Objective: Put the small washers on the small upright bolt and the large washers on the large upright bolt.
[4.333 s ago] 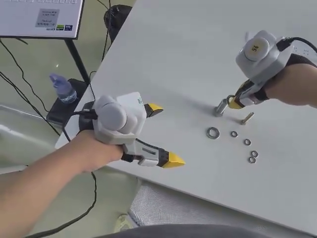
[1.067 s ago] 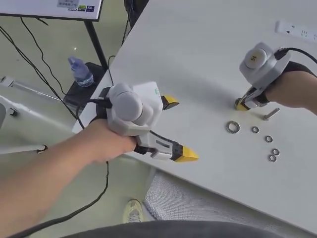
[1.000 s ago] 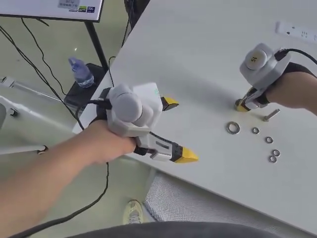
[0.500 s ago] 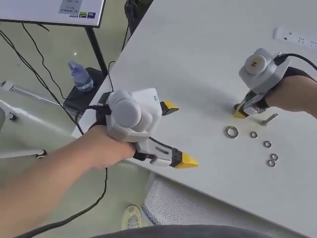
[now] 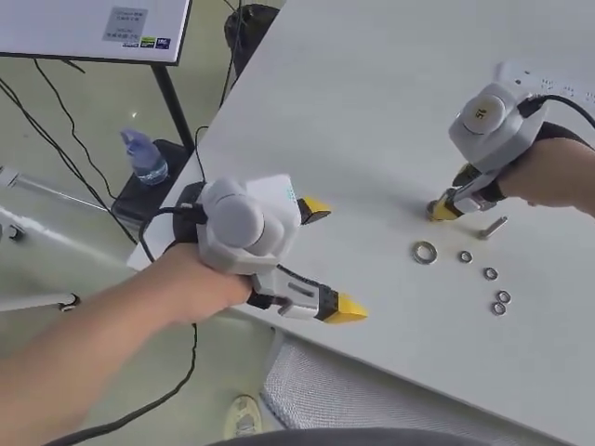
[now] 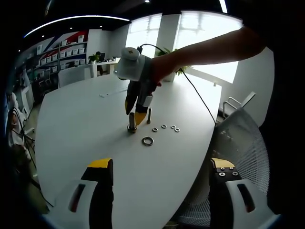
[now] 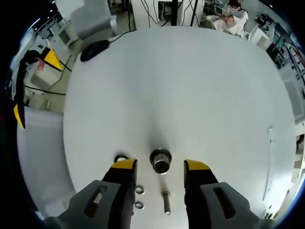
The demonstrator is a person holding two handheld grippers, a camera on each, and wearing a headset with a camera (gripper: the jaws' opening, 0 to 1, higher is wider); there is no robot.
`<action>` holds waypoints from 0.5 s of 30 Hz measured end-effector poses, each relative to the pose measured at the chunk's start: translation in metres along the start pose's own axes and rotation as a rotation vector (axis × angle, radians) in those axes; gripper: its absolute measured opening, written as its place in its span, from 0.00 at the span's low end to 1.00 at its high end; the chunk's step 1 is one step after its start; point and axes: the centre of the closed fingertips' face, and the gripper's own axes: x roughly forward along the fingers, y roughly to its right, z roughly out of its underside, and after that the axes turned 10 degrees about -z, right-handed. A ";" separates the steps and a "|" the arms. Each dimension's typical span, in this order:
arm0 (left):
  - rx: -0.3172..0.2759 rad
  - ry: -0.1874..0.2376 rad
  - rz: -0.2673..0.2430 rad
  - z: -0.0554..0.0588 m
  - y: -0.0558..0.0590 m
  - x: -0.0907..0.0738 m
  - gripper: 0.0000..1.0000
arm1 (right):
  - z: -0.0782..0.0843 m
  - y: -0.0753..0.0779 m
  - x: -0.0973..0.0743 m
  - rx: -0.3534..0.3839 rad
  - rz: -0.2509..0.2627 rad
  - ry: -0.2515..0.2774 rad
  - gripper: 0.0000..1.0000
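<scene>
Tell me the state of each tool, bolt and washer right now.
left tool: open, empty
large bolt: upright
right tool: open, jaws either side of large bolt
small bolt: upright
large washer: flat on table
small washers: four, flat on table

Yellow digits, seemingly 15, mark the right gripper (image 5: 446, 203).

A water bottle (image 5: 146, 160) stands on a black base (image 5: 139, 197) below a monitor (image 5: 93, 28)
</scene>
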 end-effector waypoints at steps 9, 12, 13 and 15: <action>-0.008 0.009 -0.016 -0.007 -0.002 0.002 0.82 | -0.002 -0.008 -0.016 -0.011 0.002 0.018 0.41; -0.005 0.014 -0.015 -0.010 -0.003 0.002 0.82 | -0.003 -0.009 -0.017 0.004 -0.020 0.031 0.38; 0.001 0.012 -0.013 -0.010 -0.003 0.003 0.82 | -0.004 -0.010 -0.020 0.005 -0.021 0.038 0.38; 0.005 0.009 -0.013 -0.010 -0.003 0.003 0.82 | -0.006 -0.012 -0.025 -0.004 -0.020 0.041 0.38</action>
